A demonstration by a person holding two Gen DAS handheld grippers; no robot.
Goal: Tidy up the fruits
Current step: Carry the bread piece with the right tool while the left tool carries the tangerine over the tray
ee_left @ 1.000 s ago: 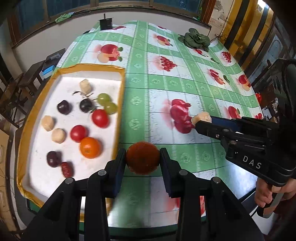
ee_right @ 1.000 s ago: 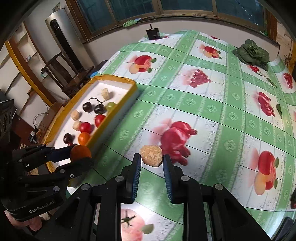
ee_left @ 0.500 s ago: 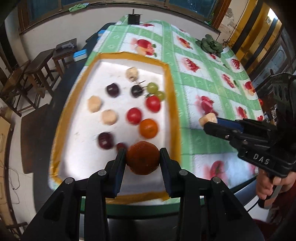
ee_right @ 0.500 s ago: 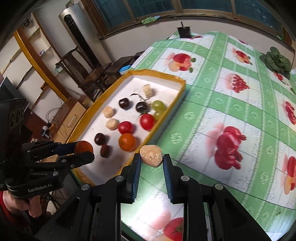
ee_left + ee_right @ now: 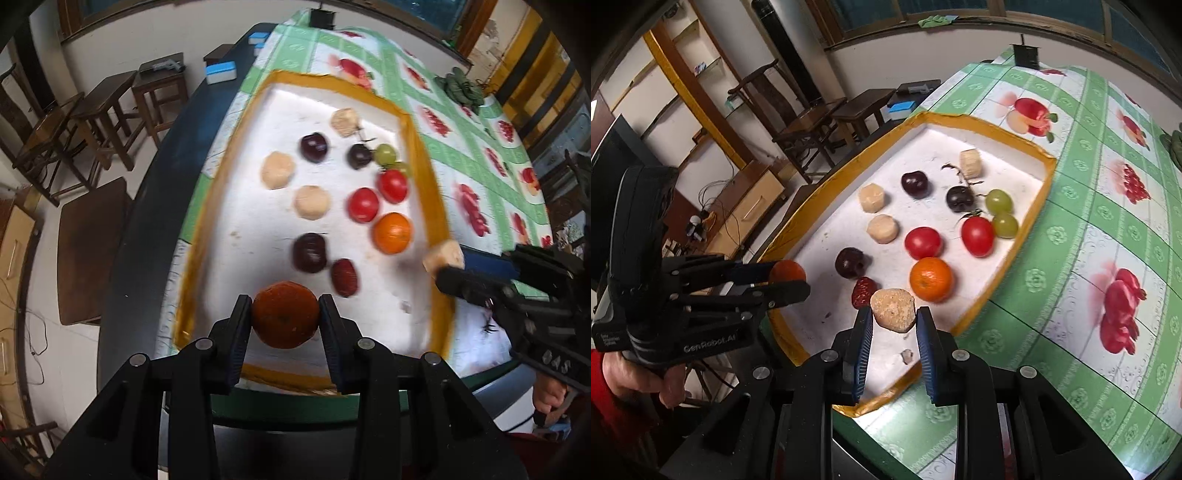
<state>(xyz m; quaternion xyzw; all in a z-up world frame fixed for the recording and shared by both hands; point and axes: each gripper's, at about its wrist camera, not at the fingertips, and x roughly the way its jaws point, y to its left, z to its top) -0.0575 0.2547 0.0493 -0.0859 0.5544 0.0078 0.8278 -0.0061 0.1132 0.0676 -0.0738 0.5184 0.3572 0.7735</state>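
Both loads carried above the yellow-rimmed tray (image 5: 1015, 136), landmark for everything here. Left gripper (image 5: 285, 314) clamped on a dark orange mandarin (image 5: 285, 314), jaws pressing its two sides, hanging over the tray's near end, just inside the near rim. Right gripper (image 5: 893, 320) clamped on a pale beige chunk (image 5: 893, 309), jaws gripping its flanks, poised over the tray's near corner on the tablecloth side.

Below the mandarin, bare white tray floor; ahead of it toward the tray's middle, a dark plum (image 5: 309, 252) and a small red date (image 5: 344, 277). Bright orange (image 5: 931, 278) lying further in, against the tray's tablecloth-side wall, seemingly the natural partner for the mandarin. Other beige chunks (image 5: 882, 228) sitting deeper in the tray, toward its chair-side wall, past the plum from the right gripper.

Judged from this: mandarin's likely spot lies ahead and toward the right gripper's side; beige chunk's likely spot lies ahead and toward the left gripper's side. Paths probably crossing, so one hand at a time looks safer. Open floor directly under each load allows a plain drop instead. Neither load has a marked long axis, so no wrist turn needed for release.
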